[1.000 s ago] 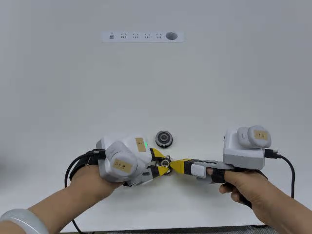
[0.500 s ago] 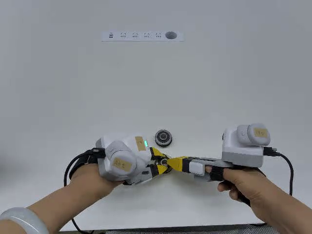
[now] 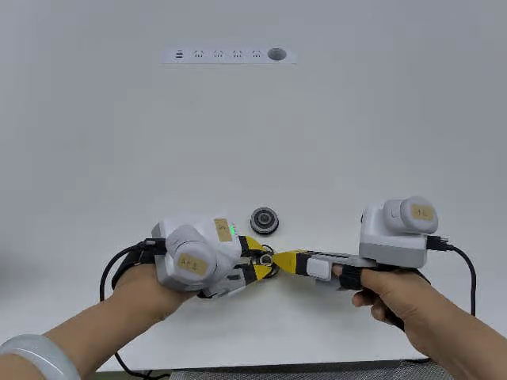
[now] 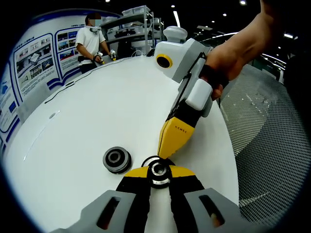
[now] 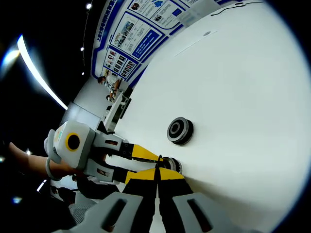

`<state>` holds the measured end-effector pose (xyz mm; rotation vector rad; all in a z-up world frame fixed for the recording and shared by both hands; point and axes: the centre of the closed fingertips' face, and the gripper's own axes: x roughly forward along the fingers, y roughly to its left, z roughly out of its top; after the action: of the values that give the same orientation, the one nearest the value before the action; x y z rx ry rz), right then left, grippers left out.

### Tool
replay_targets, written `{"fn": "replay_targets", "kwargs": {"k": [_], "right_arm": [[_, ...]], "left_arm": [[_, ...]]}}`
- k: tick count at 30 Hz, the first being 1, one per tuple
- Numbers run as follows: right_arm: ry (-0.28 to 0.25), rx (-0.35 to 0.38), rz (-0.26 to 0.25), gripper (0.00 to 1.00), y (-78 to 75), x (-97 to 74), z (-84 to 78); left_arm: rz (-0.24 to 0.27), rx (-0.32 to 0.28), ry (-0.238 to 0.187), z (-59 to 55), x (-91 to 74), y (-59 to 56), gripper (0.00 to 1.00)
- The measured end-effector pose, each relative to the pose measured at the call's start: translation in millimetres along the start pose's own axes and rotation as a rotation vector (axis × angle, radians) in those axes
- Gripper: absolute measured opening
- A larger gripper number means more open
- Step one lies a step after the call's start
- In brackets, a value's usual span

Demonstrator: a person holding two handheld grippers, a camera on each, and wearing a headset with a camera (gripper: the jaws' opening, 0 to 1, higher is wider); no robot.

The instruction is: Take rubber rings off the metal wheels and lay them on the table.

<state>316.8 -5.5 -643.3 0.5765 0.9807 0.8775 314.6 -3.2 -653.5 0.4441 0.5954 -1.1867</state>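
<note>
Here, low centre in the head view, the left gripper [image 3: 258, 262] clamps a wheel [image 4: 159, 173], its ring [image 4: 147, 159] partly hidden by the jaws. The right gripper [image 5: 156, 174], jaws pressed together, meets it; whether rubber is pinched is unclear. A second wheel [image 3: 264, 220] lies on the table [image 3: 333, 158] just above.

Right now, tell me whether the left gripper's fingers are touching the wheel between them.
Touching. The left gripper view shows both yellow fingers pressed against the sides of the metal wheel.
</note>
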Motion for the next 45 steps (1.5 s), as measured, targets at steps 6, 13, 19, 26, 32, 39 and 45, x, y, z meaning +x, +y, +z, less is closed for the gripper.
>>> {"fn": "replay_targets", "kwargs": {"k": [6,13,19,26,32,39,45], "right_arm": [[0.000,0.003,-0.006,0.02,-1.9,-0.6,-0.8],[0.000,0.003,-0.001,0.02,-0.8,-0.3,-0.7],[-0.001,0.004,0.005,0.02,1.2,-1.7,-0.7],[-0.007,0.003,0.020,0.02,7.4,-2.0,-0.1],[-0.022,0.008,0.035,0.02,13.5,-3.6,4.0],[-0.050,0.017,0.042,0.02,15.9,-12.1,9.3],[-0.077,0.026,0.029,0.02,11.3,-23.8,14.1]], "left_arm": [[0.007,-0.005,-0.012,0.6,-3.5,2.0,0.17],[0.020,0.001,-0.030,0.4,-6.5,2.2,0.26],[0.028,-0.010,-0.033,-0.6,-9.5,2.2,0.31],[0.047,-0.020,-0.031,-6.4,-12.3,4.9,0.36],[0.060,-0.024,-0.033,-8.2,-15.3,7.9,0.40],[0.068,-0.031,-0.038,-8.8,-16.8,10.4,0.45],[0.069,-0.041,-0.041,-10.2,-17.4,10.1,0.47]]}}
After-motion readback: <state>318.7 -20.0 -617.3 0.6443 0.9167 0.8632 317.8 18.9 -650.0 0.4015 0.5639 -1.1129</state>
